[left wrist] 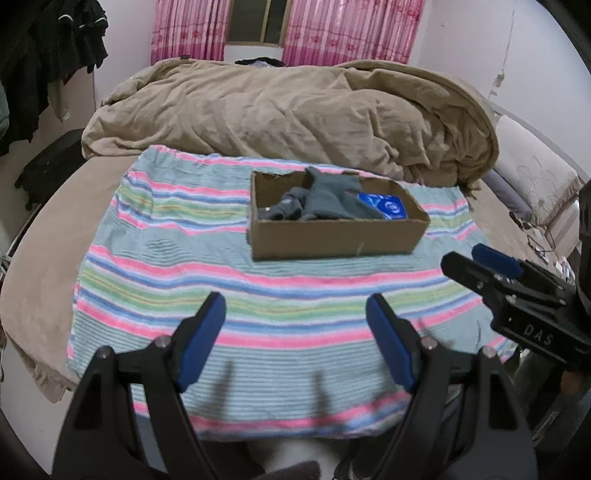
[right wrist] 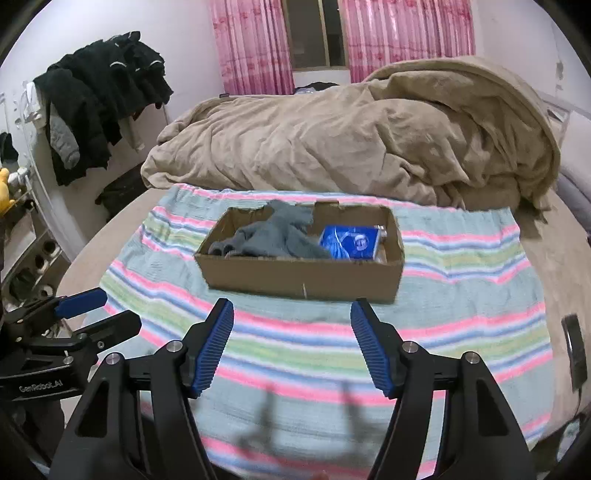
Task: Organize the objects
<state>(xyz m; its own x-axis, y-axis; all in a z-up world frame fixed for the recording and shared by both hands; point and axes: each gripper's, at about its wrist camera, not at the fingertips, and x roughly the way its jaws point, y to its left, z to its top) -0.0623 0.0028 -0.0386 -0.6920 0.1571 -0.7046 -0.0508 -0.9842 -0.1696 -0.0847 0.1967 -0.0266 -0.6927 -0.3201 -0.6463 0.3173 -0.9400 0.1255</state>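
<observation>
Two hand-held grippers, left hand-held gripper [left wrist: 295,339] and right hand-held gripper [right wrist: 291,343], are hovering apart and empty; grey cloth [right wrist: 273,236] and blue packet [right wrist: 351,242] are lying inside the cardboard box [right wrist: 299,277], which could slide on the striped towel [right wrist: 295,354].

A striped towel [left wrist: 207,258] lies spread on the bed [left wrist: 40,258], with a rumpled tan duvet [left wrist: 288,114] heaped at its far side. Pink curtains [right wrist: 255,48] flank a window [right wrist: 314,33] on the far wall, and dark clothes [right wrist: 99,103] hang at far left.

Matt brown cardboard box [right wrist: 301,282], soft grey cloth [right wrist: 275,236], glossy blue packet [right wrist: 351,242], ribbed striped towel [right wrist: 461,306]
</observation>
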